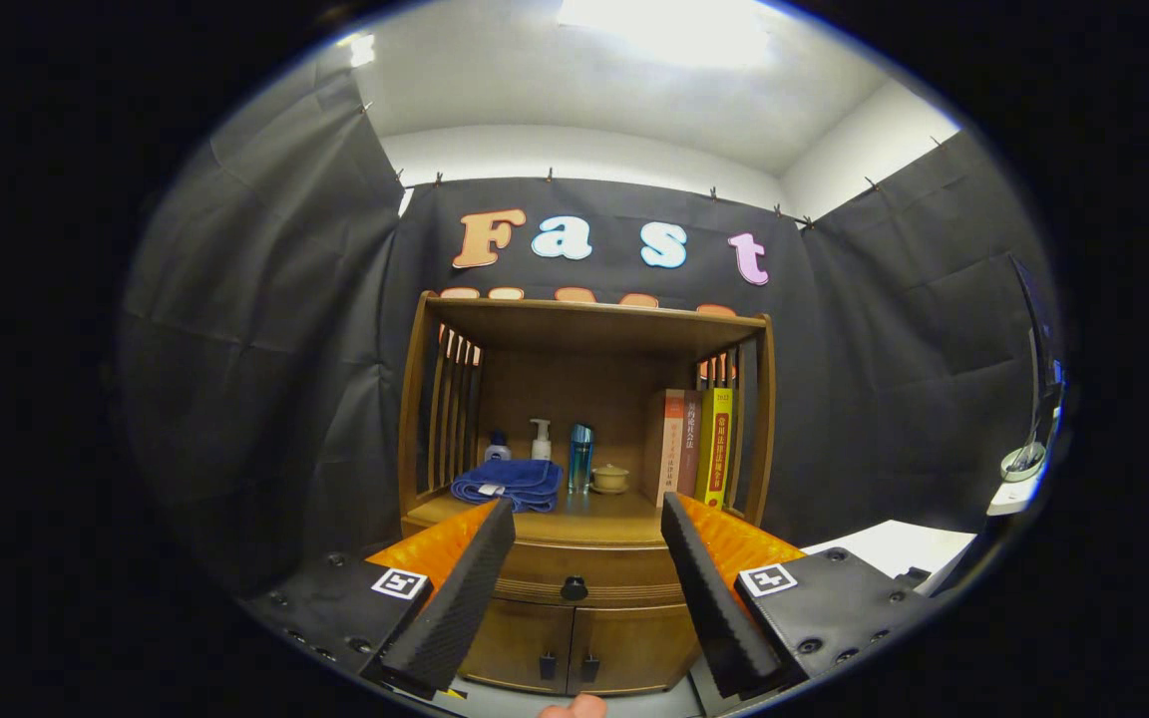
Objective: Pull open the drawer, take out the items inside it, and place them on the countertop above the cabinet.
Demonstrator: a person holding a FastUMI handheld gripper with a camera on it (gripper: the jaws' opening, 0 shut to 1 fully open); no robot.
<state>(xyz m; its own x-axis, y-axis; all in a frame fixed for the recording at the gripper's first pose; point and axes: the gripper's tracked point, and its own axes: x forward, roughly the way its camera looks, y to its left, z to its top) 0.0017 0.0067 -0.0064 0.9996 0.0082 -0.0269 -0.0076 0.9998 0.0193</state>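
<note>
The claw (586,519) is held wide open with nothing gripped, aimed level at the wooden cabinet (584,479). The drawer (574,568) sits closed just under the surface (594,521), and its dark knob (574,588) is seen straight ahead, centred in the gap between the two fingers and well beyond their tips. The drawer's long axis runs crosswise to the fingers, so a straight advance onto the knob is judged to be called for. Above the drawer a blue towel (510,482), bottles and books (694,447) are already ranged on the surface. Below it are two small doors.
</note>
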